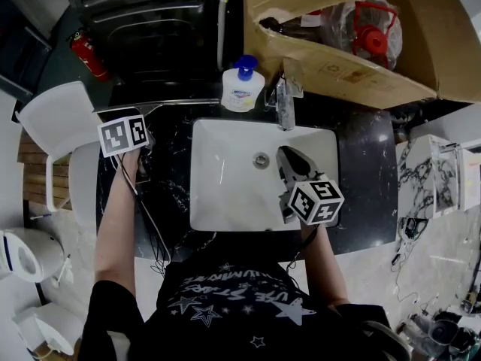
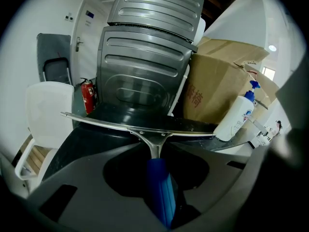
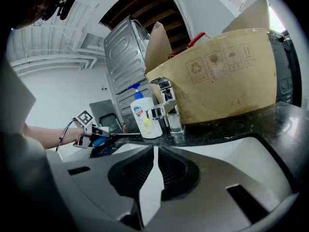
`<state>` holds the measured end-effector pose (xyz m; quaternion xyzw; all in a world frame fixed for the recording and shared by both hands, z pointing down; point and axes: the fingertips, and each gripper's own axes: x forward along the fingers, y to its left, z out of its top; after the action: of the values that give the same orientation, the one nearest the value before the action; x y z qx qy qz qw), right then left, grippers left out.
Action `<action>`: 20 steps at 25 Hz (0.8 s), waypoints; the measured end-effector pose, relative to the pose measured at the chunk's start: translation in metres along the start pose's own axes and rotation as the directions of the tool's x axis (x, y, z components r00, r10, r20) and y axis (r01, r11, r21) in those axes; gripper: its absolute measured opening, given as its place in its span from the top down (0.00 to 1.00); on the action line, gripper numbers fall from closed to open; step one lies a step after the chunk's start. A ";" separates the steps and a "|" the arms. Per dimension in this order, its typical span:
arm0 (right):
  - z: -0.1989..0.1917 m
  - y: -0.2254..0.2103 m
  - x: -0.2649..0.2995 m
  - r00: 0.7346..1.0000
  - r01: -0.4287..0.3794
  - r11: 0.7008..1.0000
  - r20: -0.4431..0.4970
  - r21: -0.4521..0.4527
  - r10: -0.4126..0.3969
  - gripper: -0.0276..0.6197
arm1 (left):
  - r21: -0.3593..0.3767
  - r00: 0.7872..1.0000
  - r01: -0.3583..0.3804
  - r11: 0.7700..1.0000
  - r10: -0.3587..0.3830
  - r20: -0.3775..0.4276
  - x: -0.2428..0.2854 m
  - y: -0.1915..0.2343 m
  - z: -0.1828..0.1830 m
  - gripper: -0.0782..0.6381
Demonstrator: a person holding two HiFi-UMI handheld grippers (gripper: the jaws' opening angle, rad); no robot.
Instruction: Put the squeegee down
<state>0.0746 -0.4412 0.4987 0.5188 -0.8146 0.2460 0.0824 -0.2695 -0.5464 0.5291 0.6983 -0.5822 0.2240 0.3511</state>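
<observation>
The squeegee has a blue handle (image 2: pixel 159 187) and a long silver blade bar (image 2: pixel 145 129). My left gripper (image 2: pixel 157 149) is shut on the handle, with the blade crosswise just past the fingertips. In the head view the left gripper (image 1: pixel 135 126) is over the black counter (image 1: pixel 173 194) left of the sink, and the squeegee blade (image 1: pixel 176 102) lies along the counter's back edge. Whether the blade touches the counter I cannot tell. My right gripper (image 1: pixel 289 164) hovers over the white sink (image 1: pixel 225 194), shut and empty. Seen from the right gripper (image 3: pixel 155 151), the left gripper (image 3: pixel 89 137) holds the squeegee (image 3: pixel 120 135) out level.
A soap pump bottle (image 1: pixel 242 87) and a chrome faucet (image 1: pixel 284 104) stand behind the sink. An open cardboard box (image 1: pixel 353 59) sits at the back right. A dark appliance (image 1: pixel 150 21), a red fire extinguisher (image 1: pixel 88 55) and a white chair (image 1: pixel 56 119) stand to the left.
</observation>
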 end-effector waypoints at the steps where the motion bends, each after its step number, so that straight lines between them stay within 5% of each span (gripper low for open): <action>1: 0.000 0.000 0.000 1.000 0.000 1.000 0.000 0.000 0.000 0.87 | 0.006 1.000 -0.001 1.000 0.001 -0.001 0.000 0.000 0.000 0.69; 12: 0.003 0.003 -0.007 1.000 0.001 1.000 0.013 -0.006 -0.001 0.87 | 0.042 1.000 0.005 0.999 -0.004 -0.031 0.001 -0.002 -0.003 0.69; 20: 0.009 0.011 -0.023 0.999 -0.005 1.000 0.033 -0.022 0.005 0.87 | 0.020 0.999 0.025 1.000 -0.025 0.027 -0.027 -0.005 0.008 0.57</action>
<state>0.0761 -0.4236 0.4785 0.5199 -0.8198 0.2286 0.0738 -0.2712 -0.5340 0.5035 0.7119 -0.5761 0.2156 0.3389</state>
